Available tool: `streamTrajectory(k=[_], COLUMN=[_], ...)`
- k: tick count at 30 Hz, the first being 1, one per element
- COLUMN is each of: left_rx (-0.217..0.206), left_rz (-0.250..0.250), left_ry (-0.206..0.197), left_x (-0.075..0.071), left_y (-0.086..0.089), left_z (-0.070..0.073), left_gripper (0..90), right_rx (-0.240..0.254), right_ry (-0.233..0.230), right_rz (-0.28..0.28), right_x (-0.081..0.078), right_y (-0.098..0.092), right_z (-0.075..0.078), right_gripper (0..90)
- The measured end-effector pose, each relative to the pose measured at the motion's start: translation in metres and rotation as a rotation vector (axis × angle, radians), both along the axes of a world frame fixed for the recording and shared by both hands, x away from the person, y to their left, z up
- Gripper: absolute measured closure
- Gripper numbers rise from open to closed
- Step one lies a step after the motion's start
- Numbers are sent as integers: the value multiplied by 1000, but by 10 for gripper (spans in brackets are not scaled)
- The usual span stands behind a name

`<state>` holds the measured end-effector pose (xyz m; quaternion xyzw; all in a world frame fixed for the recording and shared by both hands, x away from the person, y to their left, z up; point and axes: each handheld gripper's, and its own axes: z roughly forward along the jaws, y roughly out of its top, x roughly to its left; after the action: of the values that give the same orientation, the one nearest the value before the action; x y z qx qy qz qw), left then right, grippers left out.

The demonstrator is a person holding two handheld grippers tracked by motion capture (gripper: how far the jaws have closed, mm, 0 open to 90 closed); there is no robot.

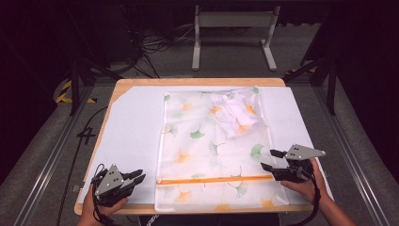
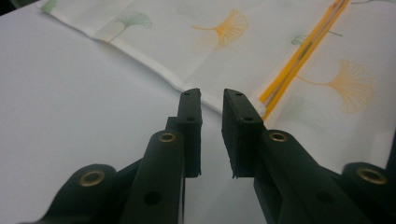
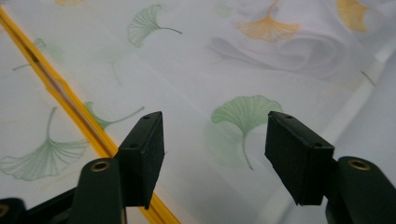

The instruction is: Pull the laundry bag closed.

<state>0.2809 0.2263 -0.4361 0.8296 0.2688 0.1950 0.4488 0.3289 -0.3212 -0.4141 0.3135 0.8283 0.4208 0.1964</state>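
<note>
A sheer white laundry bag (image 1: 207, 141) printed with ginkgo leaves lies flat on the table, with an orange zipper (image 1: 216, 179) running across its near end. A crumpled white garment (image 1: 235, 113) shows through its far right corner. My left gripper (image 1: 139, 175) rests by the bag's near left edge. Its jaws are open by a narrow gap with nothing between them, and its tips (image 2: 212, 93) almost reach the zipper's end (image 2: 262, 106). My right gripper (image 1: 268, 160) hovers over the bag's right side, open wide (image 3: 215, 121), with the zipper (image 3: 60, 88) to its left.
A white sheet (image 1: 131, 132) covers the wooden table (image 1: 141, 82) under the bag. Bare sheet lies left of the bag. Beyond the table, a white metal stand (image 1: 233, 28) and cables sit on the dark floor.
</note>
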Motion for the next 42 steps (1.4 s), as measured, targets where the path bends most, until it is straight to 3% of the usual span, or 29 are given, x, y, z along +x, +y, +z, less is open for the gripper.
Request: streamTrajectory(k=[2,5,7,11,14,17,29,42], left_rx=[1,12,10,34,49,57,71,79], left_rz=[-6,-23,-32,-59,-82,-100,-148,-185], left_ry=[8,12,15,27,34,45,77,92], left_x=[-1,-6,-7,-11,-12,-13,-13,-14], left_y=[0,-2,-3,-10,-14,-18,-27,-35], left_z=[0,0,1,1,0,-1,-7,-11], left_gripper=[833,863,899,900,900,900,900,900], right_rx=[3,21,41,17,26,24,-59,-59], right_ry=[8,42,53,41,61,83,95,130], right_rz=[11,73,95,165,199,239,367,488], right_x=[1,5,7,12,16,21,25,32], right_y=[2,18,22,51,66,86,152,214], right_z=[1,5,7,15,17,18,11,6], right_gripper=[391,505,528,617,647,649,659,625])
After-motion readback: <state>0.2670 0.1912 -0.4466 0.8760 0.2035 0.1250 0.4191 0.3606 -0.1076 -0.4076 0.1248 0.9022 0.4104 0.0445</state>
